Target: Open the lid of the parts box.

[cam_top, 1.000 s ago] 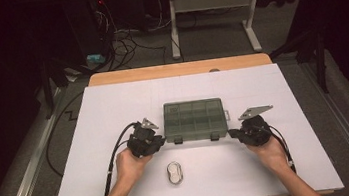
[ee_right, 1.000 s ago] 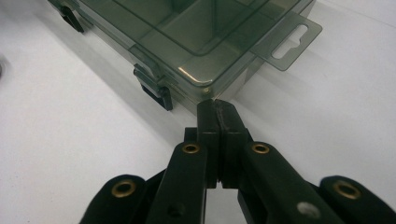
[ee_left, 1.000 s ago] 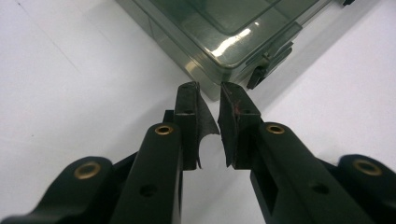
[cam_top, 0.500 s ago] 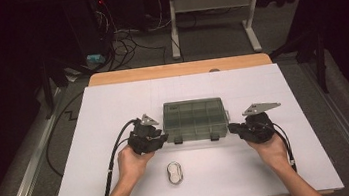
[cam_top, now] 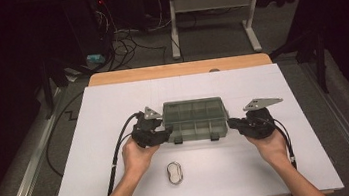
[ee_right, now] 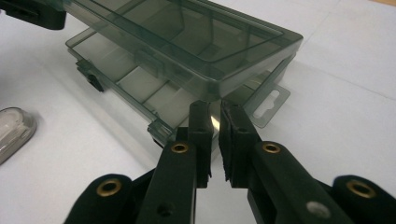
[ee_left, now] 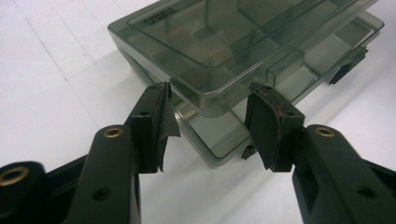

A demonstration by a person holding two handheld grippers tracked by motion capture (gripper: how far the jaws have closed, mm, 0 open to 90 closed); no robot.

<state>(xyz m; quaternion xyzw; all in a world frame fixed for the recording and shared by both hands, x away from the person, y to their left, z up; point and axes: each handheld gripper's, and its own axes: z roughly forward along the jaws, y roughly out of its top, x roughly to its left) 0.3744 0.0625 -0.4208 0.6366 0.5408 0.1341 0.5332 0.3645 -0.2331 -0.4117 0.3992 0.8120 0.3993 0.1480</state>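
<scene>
We are working at the smoky plastic organizer box (cam_top: pixel 195 119), sitting mid-frame on the white table (cam_top: pixel 89 113). Our left gripper (ee_left: pixel 210 123) has just been opening, its jaws apart beneath the raised lid (ee_left: pixel 224 42); our right gripper (ee_right: pixel 215 140) is staying nearly closed on the base's edge.

The only lettering stands on the lid of the smoky transparent compartment box (ee_left: pixel 219 51): a short raised or moulded line near one corner of the lid, seen in the left gripper view. It lies upside down and at a slant there, and its characters are too small and faint to make out. No other text, label, brand, number or sign can be read.
</scene>
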